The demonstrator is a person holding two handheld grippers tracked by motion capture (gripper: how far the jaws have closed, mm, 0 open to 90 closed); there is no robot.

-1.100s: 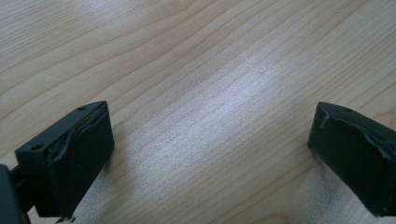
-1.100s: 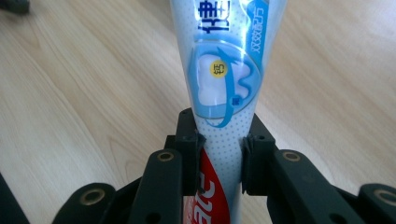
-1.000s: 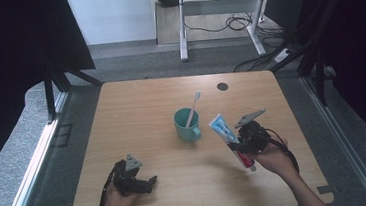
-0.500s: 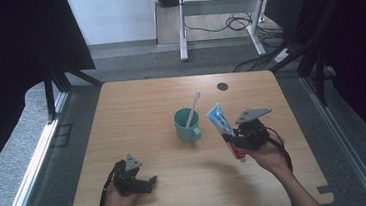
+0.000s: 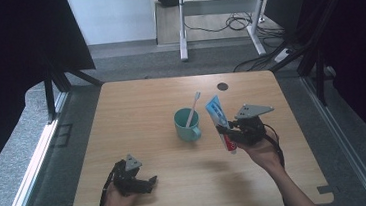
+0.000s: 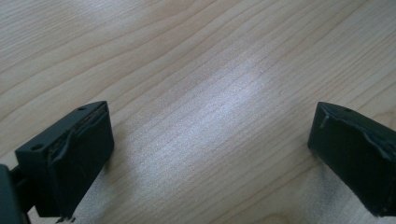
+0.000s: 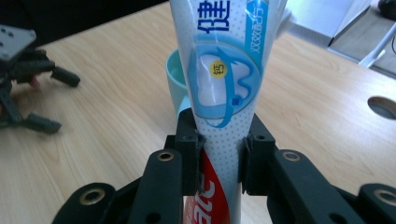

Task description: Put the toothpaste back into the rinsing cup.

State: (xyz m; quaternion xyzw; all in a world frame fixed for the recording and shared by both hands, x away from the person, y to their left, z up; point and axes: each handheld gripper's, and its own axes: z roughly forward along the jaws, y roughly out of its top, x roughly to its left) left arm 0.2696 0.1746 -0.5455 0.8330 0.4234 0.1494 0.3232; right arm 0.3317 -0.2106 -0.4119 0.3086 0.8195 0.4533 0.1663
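The right gripper [image 5: 227, 131], pinching a toothpaste tube [image 5: 219, 121], has moved closer beside the cup [image 5: 187, 125], likely for insertion; the left gripper [image 5: 145, 183] rests spread.

A teal cup [image 5: 187, 125] with a toothbrush [image 5: 192, 110] leaning in it stands near the middle of the surface [image 5: 136, 112]. Bare wood lies toward the left edge, far edge and near edge. A dark round hole [image 5: 222, 86] sits near the far right corner.

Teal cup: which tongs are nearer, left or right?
Right. The right tongs hold the toothpaste tube just right of the teal cup; the left tongs sit open at the table's near edge, well away.
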